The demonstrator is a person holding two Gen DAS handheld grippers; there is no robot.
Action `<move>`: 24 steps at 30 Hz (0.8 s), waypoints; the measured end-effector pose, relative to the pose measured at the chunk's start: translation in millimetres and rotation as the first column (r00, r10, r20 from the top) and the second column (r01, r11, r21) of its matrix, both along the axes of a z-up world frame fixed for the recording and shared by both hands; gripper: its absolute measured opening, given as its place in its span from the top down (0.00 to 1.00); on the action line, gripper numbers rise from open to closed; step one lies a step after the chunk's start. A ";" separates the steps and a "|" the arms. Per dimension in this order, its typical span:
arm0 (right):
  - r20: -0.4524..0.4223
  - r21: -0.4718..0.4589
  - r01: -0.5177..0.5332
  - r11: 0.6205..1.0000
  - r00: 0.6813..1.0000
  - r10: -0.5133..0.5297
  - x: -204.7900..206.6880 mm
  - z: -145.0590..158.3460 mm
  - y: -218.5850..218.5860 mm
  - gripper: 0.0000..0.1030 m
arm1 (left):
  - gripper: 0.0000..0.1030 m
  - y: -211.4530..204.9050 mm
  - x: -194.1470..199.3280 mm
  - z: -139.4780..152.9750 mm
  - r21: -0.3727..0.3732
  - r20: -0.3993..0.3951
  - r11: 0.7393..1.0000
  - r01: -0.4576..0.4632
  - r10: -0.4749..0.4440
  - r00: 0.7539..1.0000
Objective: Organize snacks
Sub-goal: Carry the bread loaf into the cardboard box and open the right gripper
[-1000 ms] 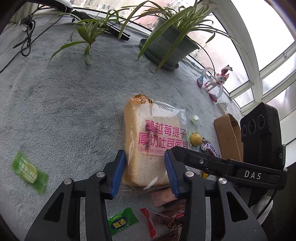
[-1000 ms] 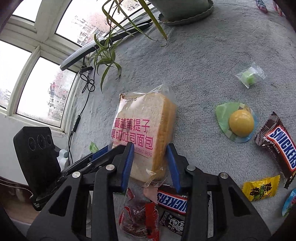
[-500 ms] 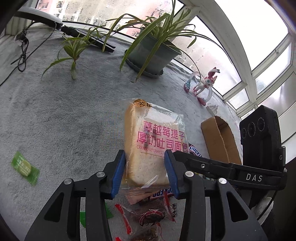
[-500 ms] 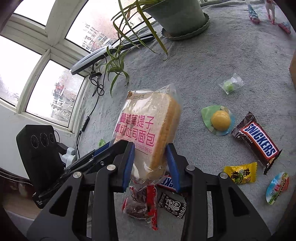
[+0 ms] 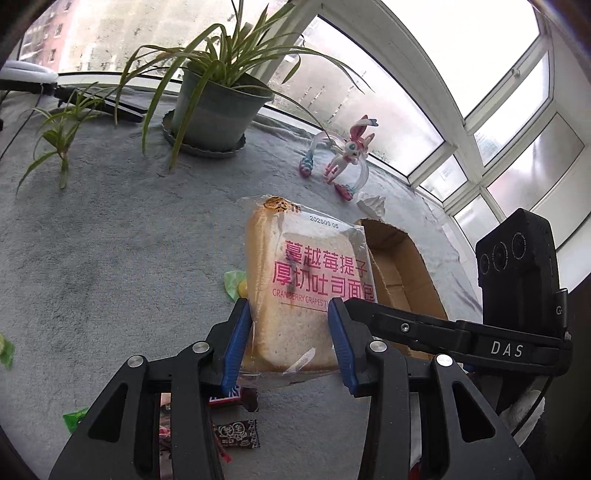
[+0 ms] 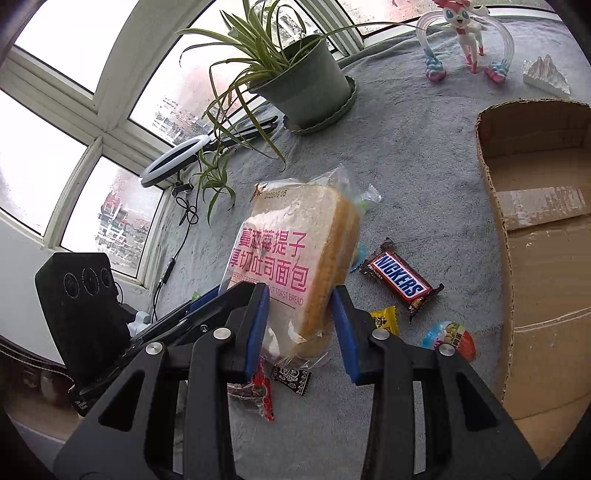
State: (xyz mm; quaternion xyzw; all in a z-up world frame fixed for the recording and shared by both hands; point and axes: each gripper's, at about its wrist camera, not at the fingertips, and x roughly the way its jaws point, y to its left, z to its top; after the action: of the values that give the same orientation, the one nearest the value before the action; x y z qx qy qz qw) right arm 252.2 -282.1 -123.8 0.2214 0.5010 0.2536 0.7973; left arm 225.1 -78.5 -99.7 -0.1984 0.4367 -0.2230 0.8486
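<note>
1. Bread pack (image 5: pixel 308 291), a sec ago low over the grey mat (image 5: pixel 110 251), now rides higher, nearer cardboard box (image 6: pixel 535 229).
2. Left gripper (image 5: pixel 290 343) & right gripper (image 6: pixel 299 325), both part-closed, pinch its bottom end; boxing looks next.

Between both pairs of fingers: bagged toast bread (image 5: pixel 295 295) (image 6: pixel 295 273), filling each gap, raised off the grey fleece cover (image 5: pixel 122 251) (image 6: pixel 424 177). Ahead and right of the right gripper (image 6: pixel 301 325): open cardboard box (image 6: pixel 535 221), near wall upright, interior bare. Between fingers and box: Snickers bar (image 6: pixel 400 280), yellow candy (image 6: pixel 384 317), round blue-rimmed sweet (image 6: pixel 448 338), all flat on the cover. Beneath the fingers: black sachet (image 6: pixel 291 376), red-wrapped snack (image 6: pixel 258 391). Far ahead: potted plant (image 6: pixel 303 88) with long arching leaves; pink figurine (image 6: pixel 465 33); white ornament (image 6: pixel 545 74). Left of the left gripper (image 5: pixel 291 339): broad bare fleece, one green wrapper (image 5: pixel 5 349) at the edge.
</note>
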 end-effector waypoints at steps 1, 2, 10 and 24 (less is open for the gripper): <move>0.004 -0.003 0.014 1.000 1.000 -0.014 -2.0 3.2 -8.7 0.63 | 0.61 -6.6 0.9 1.2 -0.005 0.003 1.000 0.010 -0.010 1.000; 0.009 -0.007 0.026 1.000 1.000 -0.025 -4.1 6.0 -17.7 0.63 | 0.61 -15.7 1.7 3.0 -0.012 0.008 1.000 0.024 -0.024 1.000; 0.034 -0.034 0.117 0.993 0.993 -0.116 -19.0 18.2 -88.5 0.63 | 0.61 -81.1 9.2 11.3 -0.042 0.033 0.992 0.120 -0.119 0.992; 0.013 -0.083 0.224 0.971 0.974 -0.224 -24.9 0.7 -164.6 0.64 | 0.61 -163.1 24.1 2.5 -0.014 0.003 0.975 0.222 -0.222 0.975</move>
State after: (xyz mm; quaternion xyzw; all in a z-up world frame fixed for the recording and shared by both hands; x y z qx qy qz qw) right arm 227.3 -446.7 -123.1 0.2426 0.4817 0.1412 0.8302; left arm 249.2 -241.6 -97.2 -0.1543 0.4539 -0.3199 0.8172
